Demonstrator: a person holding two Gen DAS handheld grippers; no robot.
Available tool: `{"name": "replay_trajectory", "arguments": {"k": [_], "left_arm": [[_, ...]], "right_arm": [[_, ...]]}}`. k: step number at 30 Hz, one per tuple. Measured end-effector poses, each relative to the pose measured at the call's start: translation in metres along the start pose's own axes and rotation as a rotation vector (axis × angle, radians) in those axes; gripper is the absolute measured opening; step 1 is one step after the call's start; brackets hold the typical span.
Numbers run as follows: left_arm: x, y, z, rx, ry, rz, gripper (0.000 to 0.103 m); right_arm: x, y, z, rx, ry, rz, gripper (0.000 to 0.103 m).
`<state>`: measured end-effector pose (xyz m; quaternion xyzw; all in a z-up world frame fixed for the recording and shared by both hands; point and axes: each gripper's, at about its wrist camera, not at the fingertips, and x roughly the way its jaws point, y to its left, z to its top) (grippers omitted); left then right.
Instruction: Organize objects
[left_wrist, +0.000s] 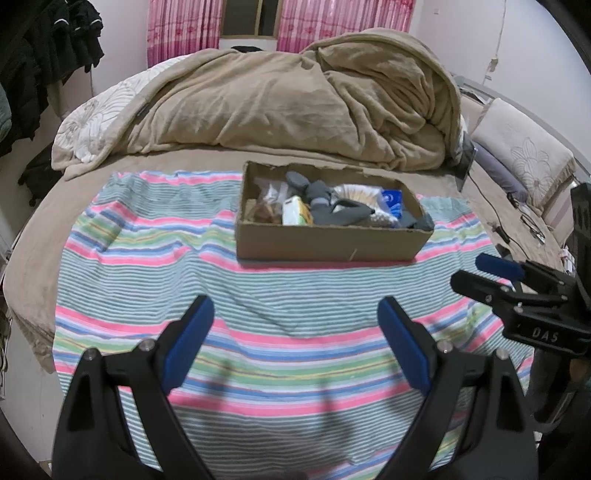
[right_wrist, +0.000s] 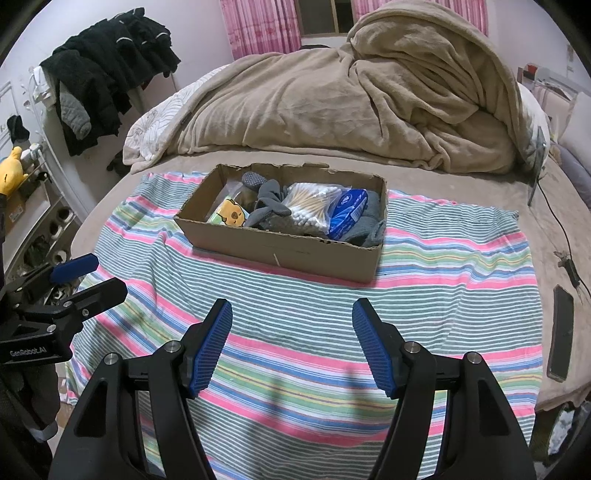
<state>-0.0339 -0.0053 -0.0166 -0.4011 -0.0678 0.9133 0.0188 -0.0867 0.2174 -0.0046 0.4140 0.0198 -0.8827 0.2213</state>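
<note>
A shallow cardboard box sits on a striped cloth on the bed. In it lie grey socks, a bag of cotton swabs, a blue tissue pack and a yellow cartoon pack. My left gripper is open and empty above the cloth, short of the box. My right gripper is open and empty, also short of the box. Each gripper shows at the edge of the other's view: the right one, the left one.
A rumpled tan blanket is piled behind the box. A dark phone and a cable lie on the bed at right. Dark clothes hang at left. Pillows lie at right.
</note>
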Motion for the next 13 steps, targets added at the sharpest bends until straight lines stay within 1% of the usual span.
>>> {"name": "replay_trajectory", "arguments": {"k": [13], "left_arm": [[0.014,0.001,-0.003,0.012,0.015,-0.007,0.091]], "right_arm": [[0.007,-0.002,0.000,0.002,0.015,-0.001,0.071]]}}
